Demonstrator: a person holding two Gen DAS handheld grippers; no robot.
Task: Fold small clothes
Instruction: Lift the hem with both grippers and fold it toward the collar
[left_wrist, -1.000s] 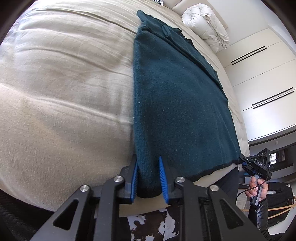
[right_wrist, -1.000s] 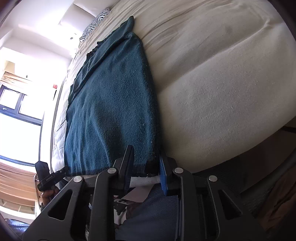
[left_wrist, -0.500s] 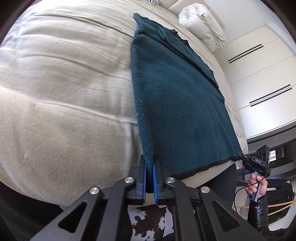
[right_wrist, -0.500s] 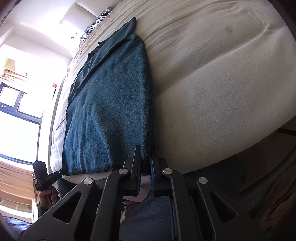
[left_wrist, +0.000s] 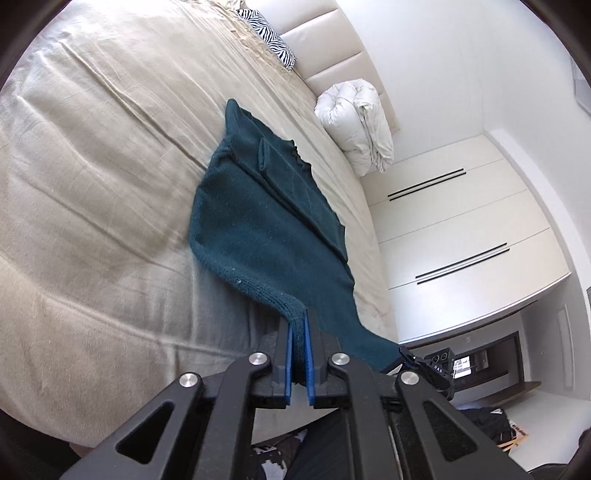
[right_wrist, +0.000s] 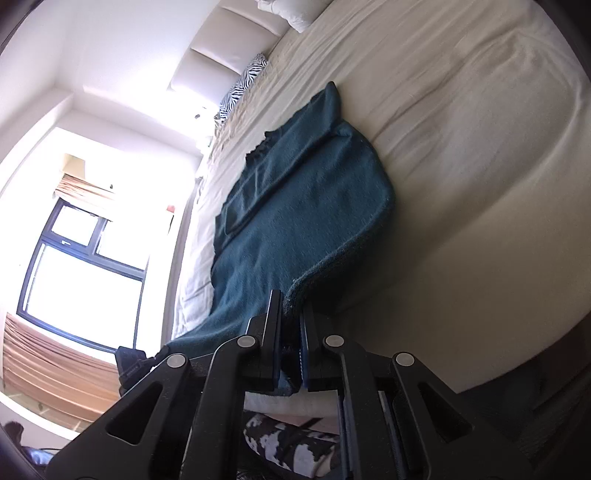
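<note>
Both near corners of the dark teal knit sweater (left_wrist: 266, 221) now lifted off the beige wrinkled bedsheet (left_wrist: 92, 166); left gripper (left_wrist: 298, 332) and right gripper (right_wrist: 291, 314) clamped on its ribbed hem. Far half lies flat mid-bed; open sheet either side.

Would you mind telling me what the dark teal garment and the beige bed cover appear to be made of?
The dark teal garment looks like knitted wool or acrylic: matte, fuzzy, with ribbed loops along its edge. The beige bed cover looks like woven cotton or linen: matte, softly creased.
</note>
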